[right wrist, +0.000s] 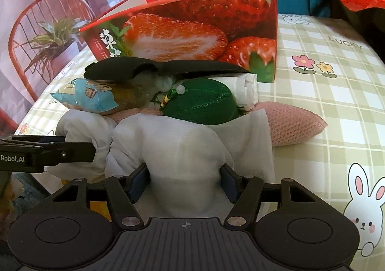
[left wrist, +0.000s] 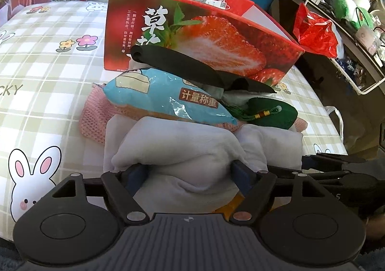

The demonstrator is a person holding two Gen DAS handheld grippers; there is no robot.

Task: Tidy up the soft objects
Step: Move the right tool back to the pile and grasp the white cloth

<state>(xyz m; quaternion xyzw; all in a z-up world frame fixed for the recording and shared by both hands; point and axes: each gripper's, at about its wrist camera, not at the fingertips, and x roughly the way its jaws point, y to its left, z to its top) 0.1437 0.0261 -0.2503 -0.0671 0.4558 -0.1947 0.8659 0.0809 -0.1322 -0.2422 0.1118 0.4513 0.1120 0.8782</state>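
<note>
White cloth [left wrist: 175, 150] between left gripper [left wrist: 190, 170] jaws; both grippers angled down.

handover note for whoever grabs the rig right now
Left gripper: straddles a bunched fold of white cloth; grip unclear.
Right gripper: pads squeeze the same cloth.
Pile in front of the open red box: blue snack bag, green pouch, pink knit, black piece.
Done: no item visibly sorted.
Left: probably move the pile into the box.
</note>
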